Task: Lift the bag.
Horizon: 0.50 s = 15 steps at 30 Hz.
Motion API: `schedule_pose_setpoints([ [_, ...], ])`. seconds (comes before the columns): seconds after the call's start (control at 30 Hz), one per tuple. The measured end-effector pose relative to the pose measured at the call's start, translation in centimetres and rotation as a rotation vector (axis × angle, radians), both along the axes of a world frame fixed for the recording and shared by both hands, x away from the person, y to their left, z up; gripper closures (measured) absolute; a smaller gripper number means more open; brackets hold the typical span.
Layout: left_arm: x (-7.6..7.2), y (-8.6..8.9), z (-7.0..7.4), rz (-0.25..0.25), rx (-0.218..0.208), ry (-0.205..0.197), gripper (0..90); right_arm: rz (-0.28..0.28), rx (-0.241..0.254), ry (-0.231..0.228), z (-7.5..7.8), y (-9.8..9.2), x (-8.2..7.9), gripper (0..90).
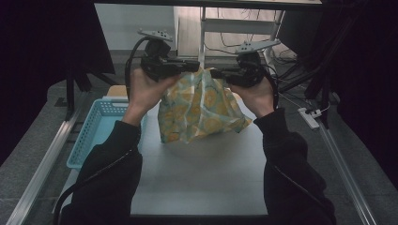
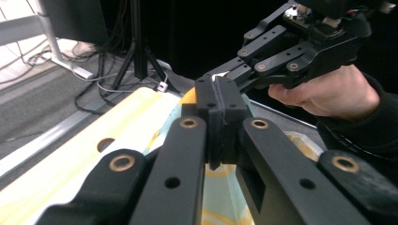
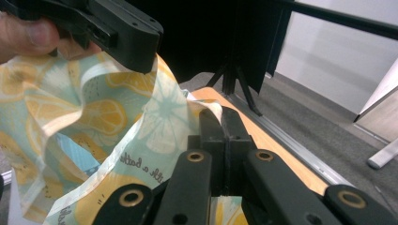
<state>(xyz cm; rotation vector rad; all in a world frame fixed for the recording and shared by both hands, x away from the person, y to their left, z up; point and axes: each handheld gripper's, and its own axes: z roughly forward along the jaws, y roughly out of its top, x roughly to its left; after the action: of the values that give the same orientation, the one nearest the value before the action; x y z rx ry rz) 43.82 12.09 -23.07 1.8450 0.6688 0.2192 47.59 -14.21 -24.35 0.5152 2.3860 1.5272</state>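
Both tools, left tool point(image 1: 195, 65) and right tool point(image 1: 215, 73), are clamping shut on the lemon-print pale-blue plastic bag point(image 1: 199, 110), its top edge spanning between them, body hanging toward the grey worktop point(image 1: 202, 178).

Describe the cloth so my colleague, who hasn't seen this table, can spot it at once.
Find the grey table with a blue basket at its left edge. Above the table's far half, the cloth hangs between the left claw and the right claw. It alone is patterned: yellow lemon slices on pale teal.
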Motion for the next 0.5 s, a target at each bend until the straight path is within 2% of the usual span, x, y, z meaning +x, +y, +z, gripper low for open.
schedule_pose_setpoints([
  [0.33, 0.2, -0.2, 1.8, 0.017, -0.023, -0.048, 90.0, -0.017, 0.014, -0.041, 2.1, 0.4, 0.0, 90.0],
  [0.5, 0.8, -0.5, 1.1, 0.054, 0.013, -0.046, 89.9, -0.039, -0.007, -0.057, 2.0, 0.4, 0.3, 90.0],
])
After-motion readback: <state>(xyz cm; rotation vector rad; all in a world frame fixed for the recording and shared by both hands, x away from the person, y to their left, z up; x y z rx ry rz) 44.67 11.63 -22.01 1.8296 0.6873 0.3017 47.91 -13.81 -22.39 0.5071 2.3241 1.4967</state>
